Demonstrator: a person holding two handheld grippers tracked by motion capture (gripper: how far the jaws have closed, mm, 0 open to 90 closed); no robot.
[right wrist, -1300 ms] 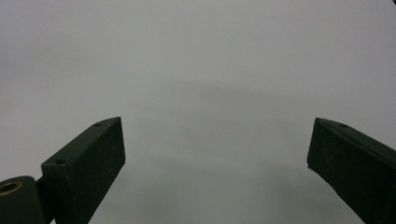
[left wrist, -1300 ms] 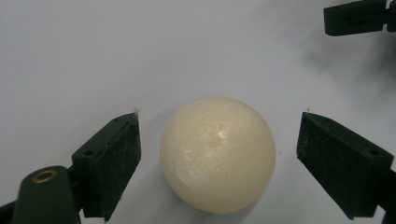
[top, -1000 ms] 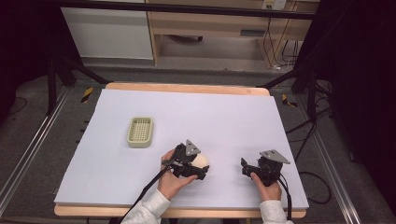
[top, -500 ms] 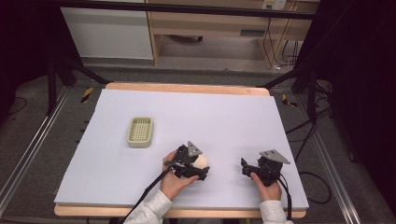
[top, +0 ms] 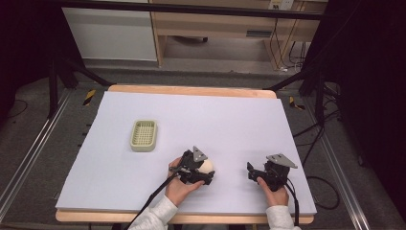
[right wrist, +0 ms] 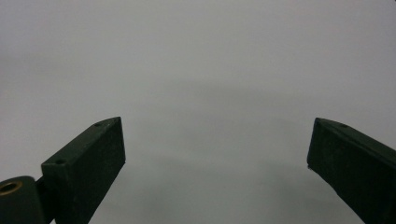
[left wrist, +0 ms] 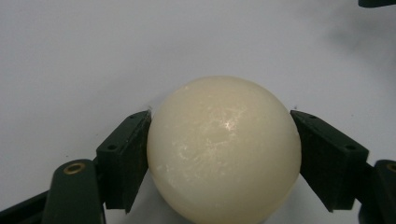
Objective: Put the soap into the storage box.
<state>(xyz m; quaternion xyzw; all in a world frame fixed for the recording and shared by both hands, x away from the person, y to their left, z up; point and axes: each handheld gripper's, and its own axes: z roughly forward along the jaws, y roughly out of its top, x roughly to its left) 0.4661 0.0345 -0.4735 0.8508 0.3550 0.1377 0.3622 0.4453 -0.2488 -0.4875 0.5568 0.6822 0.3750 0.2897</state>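
Left gripper point(top: 207, 168) has just been closing, and its jaws now sit against both sides of the cream ball point(left wrist: 224, 151), pads touching it left and right (contact looks firm in the left gripper view; how hard it squeezes I cannot tell). Ball rests on the white table sheet point(top: 230, 120), near the front edge, left of centre. Right gripper point(top: 253, 173) sits well apart to the right, jaws spread wide with nothing between them, bare sheet beneath. Green basket point(top: 144, 135) stands farther back and to the left, clear of both grippers.
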